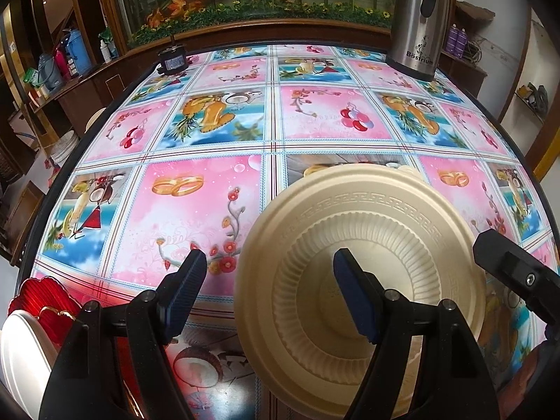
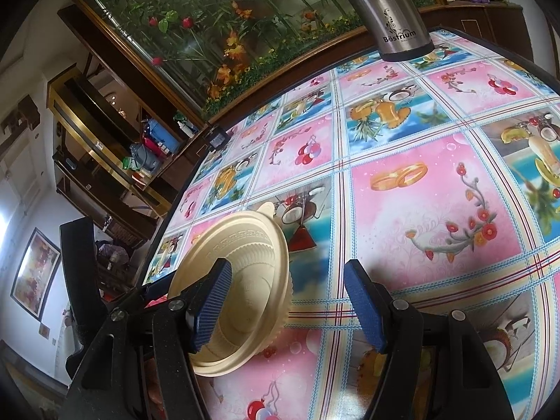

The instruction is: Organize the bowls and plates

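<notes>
The cream plastic bowl [image 1: 360, 280] sits on the patterned tablecloth [image 1: 196, 210], mouth up and nothing visible inside; a second cream rim shows just behind it, so it may be nested. At the table's near-left edge a red dish [image 1: 45, 301] and a white plate [image 1: 21, 350] are cut off by the frame.

Left gripper [image 1: 269, 290]: jaws apart, straddling the bowl's left rim, not pressing. Right gripper [image 2: 290, 301]: jaws apart, grasping nothing. A steel thermos jug [image 1: 418, 21] stands at the far corner.
</notes>
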